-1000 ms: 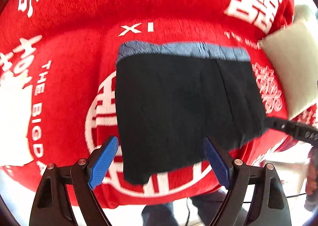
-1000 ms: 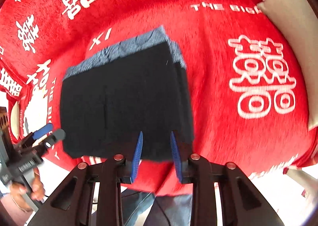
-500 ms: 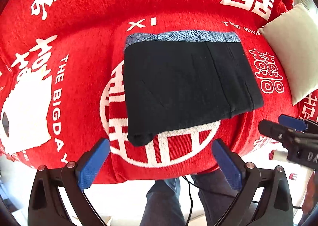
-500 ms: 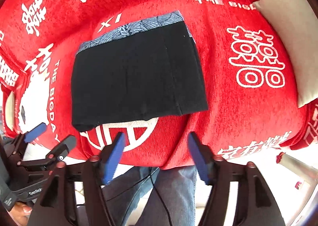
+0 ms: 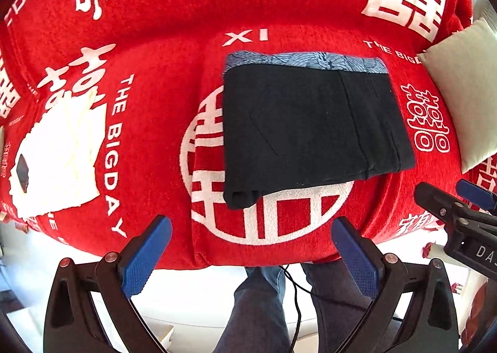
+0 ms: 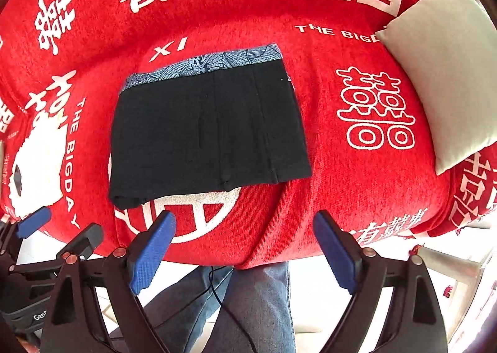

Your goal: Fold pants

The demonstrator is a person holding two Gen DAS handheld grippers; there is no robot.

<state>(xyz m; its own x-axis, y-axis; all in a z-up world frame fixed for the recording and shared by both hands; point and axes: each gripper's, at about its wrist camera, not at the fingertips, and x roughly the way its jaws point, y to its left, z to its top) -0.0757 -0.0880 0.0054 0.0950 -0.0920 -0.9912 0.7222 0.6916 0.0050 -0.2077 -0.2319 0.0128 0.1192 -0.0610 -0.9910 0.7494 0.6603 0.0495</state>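
The black pants [image 5: 310, 126] are lying folded into a flat rectangle on the red blanket [image 5: 161, 26], their blue patterned waistband [image 5: 304, 61] on the far edge, just below the white "XI" lettering [image 5: 247, 37]. The left gripper [image 5: 251, 255] is hovering above the blanket's near edge, fingers [image 5: 146, 256] spread wide and grasping nothing. The right gripper [image 6: 245, 252] is hanging beside it, its fingers [image 6: 152, 252] opening, nothing between them. A cream cushion [image 6: 444, 73] is sitting right of the pants; white cloth [image 5: 59, 157] is lying well left.
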